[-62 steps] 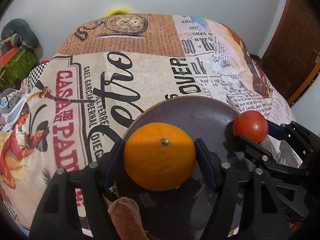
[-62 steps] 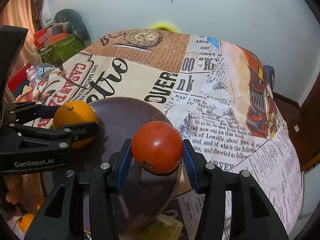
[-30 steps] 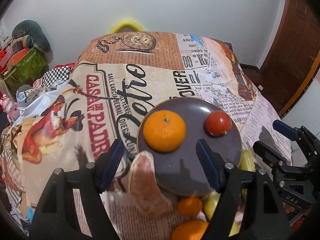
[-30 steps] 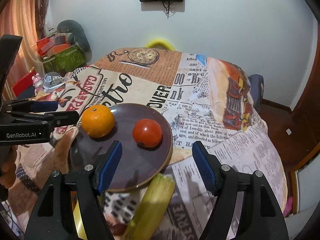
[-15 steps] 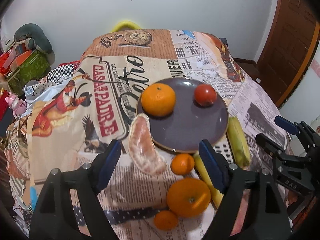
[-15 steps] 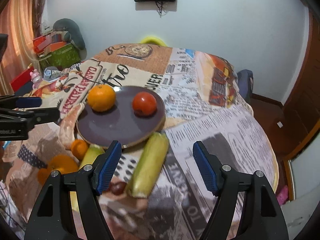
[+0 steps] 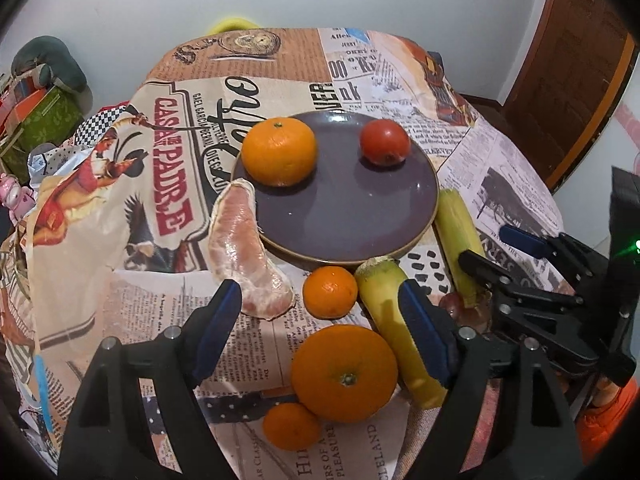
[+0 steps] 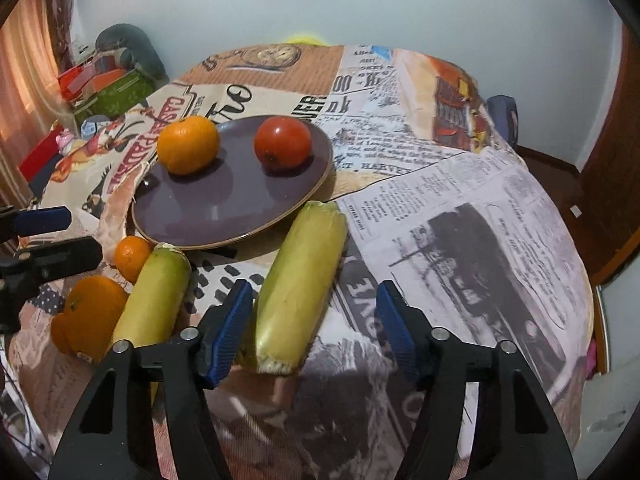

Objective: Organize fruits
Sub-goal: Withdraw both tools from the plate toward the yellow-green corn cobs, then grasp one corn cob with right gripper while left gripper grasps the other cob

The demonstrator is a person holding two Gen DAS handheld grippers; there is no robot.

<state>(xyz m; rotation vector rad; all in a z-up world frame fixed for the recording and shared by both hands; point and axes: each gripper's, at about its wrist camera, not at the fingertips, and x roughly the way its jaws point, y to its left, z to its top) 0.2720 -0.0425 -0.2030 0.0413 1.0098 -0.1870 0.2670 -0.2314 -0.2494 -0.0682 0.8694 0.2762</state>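
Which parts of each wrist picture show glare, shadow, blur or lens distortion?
Left wrist view: small glints on the purple plate, the orange casting a shadow on it, black fisheye corners. Right wrist view: soft sheen on the plate, a dark shadow under the right gripper, newsprint on the tablecloth smeared.

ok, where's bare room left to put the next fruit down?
The plate's near half, in front of the orange and tomato, is bare. So is the cloth right of the corn cob. It is crowded along the plate's near rim: citrus segment, small oranges, both cobs.
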